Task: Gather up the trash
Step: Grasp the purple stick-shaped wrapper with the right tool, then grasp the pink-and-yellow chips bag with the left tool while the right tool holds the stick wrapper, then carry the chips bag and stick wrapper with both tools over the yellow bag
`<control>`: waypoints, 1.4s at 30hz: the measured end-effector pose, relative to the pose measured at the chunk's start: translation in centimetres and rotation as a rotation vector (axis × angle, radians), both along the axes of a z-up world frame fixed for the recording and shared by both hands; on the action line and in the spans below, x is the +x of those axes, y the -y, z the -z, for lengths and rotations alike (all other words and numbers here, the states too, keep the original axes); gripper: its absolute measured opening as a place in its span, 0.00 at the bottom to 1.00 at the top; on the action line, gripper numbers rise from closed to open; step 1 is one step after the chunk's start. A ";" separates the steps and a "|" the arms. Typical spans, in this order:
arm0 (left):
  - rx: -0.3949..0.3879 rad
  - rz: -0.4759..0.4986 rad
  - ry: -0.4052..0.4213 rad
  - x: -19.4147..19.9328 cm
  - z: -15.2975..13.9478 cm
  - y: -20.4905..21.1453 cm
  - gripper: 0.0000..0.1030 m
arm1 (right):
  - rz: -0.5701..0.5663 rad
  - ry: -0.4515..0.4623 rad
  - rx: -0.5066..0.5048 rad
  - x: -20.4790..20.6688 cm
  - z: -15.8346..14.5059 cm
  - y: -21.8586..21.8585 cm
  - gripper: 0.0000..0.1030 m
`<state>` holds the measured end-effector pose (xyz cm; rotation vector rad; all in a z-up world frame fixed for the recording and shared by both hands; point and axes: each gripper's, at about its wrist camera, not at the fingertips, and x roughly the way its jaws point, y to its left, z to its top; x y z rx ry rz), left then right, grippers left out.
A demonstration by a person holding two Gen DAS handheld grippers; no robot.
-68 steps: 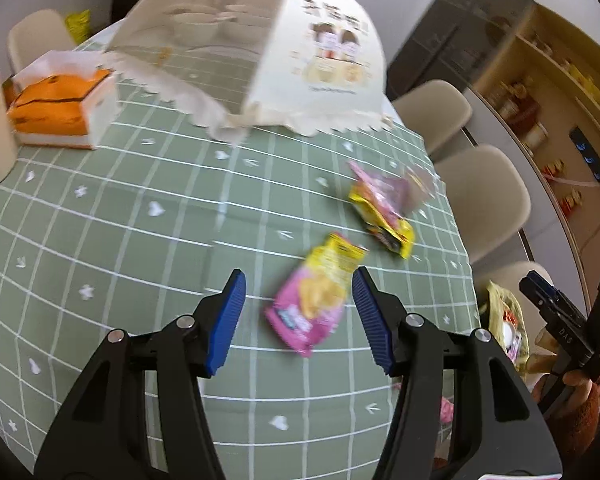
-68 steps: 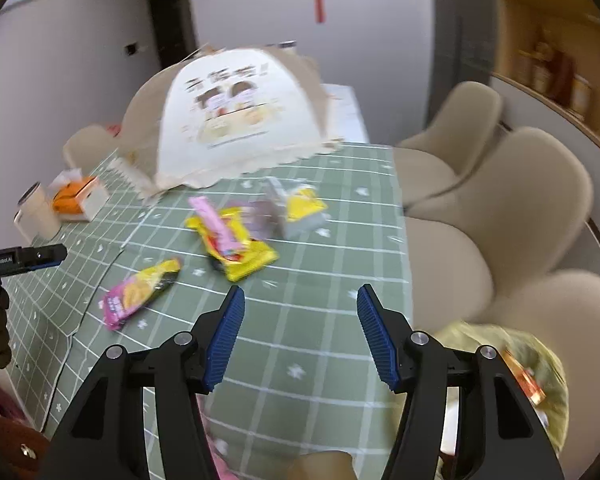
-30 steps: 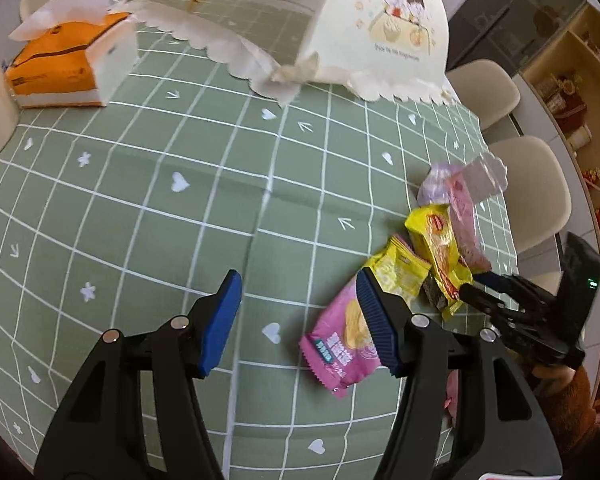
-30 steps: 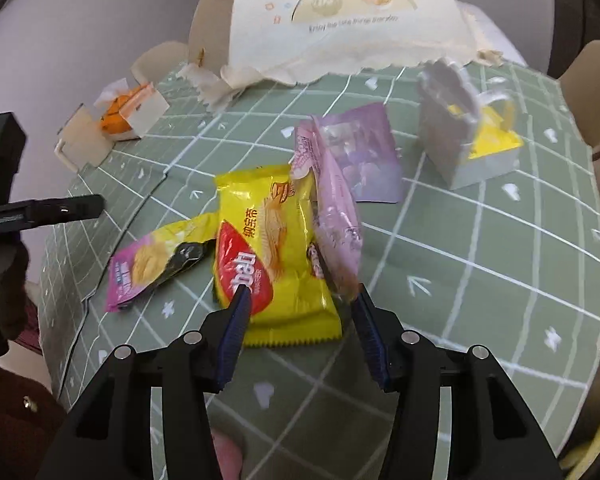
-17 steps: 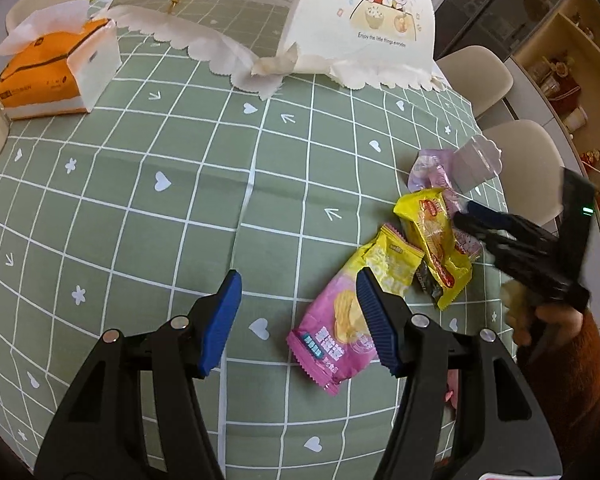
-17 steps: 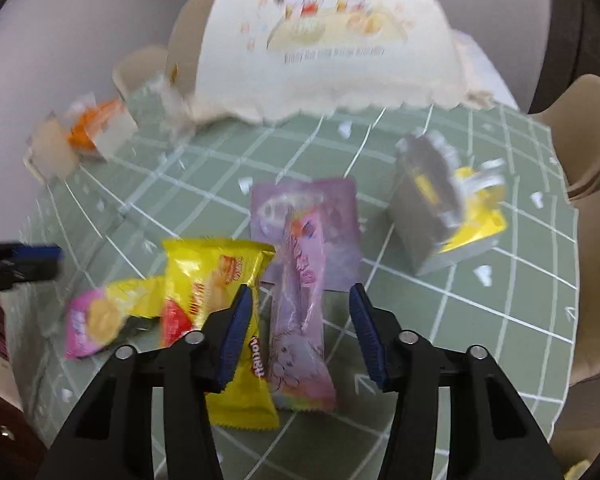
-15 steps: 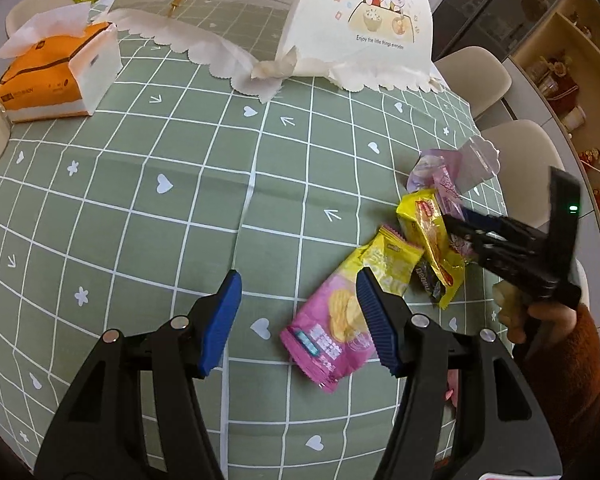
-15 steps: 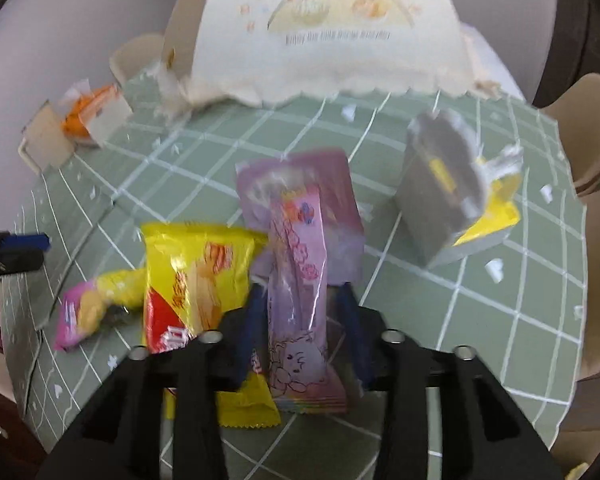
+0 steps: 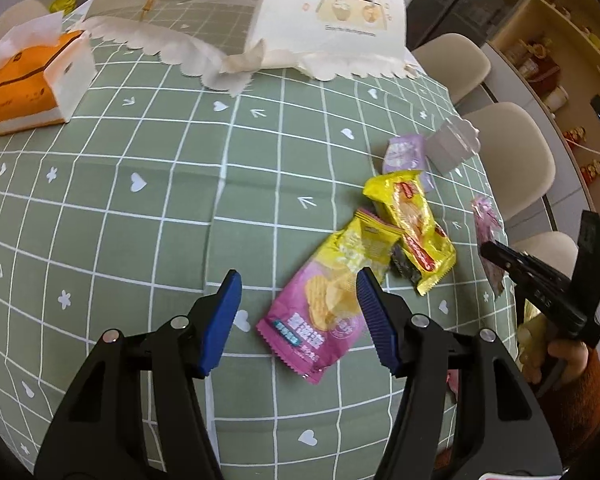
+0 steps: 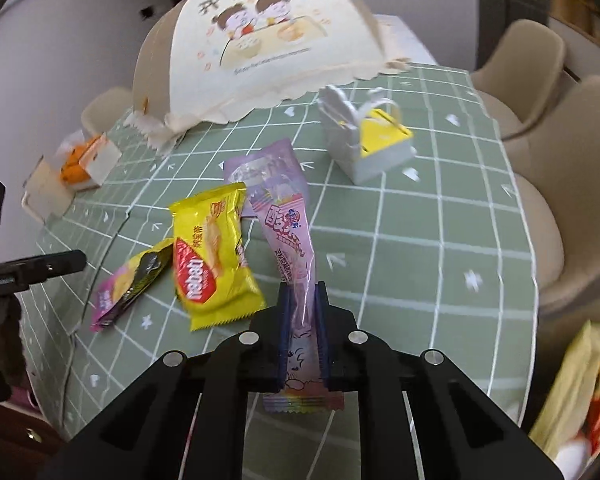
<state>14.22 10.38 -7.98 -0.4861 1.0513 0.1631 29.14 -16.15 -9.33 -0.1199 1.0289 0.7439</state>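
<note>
Pink, long, narrow plastic snack sachet (image 10: 296, 276) is clamped near its lower end in the just-closed right gripper (image 10: 304, 320), its long axis running away along the fingers, lifted off the green checked tablecloth (image 10: 420, 220). Left gripper (image 9: 296, 320) hovers spread over the pink-and-yellow crisp packet (image 9: 332, 296), nearer than the right.

food cover (image 10: 260, 36) at the far end of the bench (image 10: 420, 240), tissue box (image 9: 32, 80) to its left, small gift bag (image 10: 368, 136) to the right nearer in, flat pouch (image 10: 268, 172) left of it, two snack packets (image 9: 412, 220) overlapping nearer still
</note>
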 end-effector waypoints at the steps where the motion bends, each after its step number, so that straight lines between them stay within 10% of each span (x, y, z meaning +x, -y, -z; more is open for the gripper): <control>1: -0.001 0.011 0.005 0.0 0.0 0.1 0.55 | 0.015 0.002 0.005 -0.6 -0.2 0.2 0.13; 24: 0.227 0.314 -0.012 1.8 4.2 4.4 0.55 | 0.189 0.051 -0.069 -9.3 -1.7 3.1 0.13; 30: 0.151 0.332 -0.010 1.0 3.7 4.8 0.10 | 0.184 0.071 -0.077 -11.5 -2.2 3.0 0.12; 42: 0.128 0.256 0.202 -3.2 -4.4 5.8 0.09 | 0.146 0.169 -0.004 -14.3 -7.0 4.6 0.12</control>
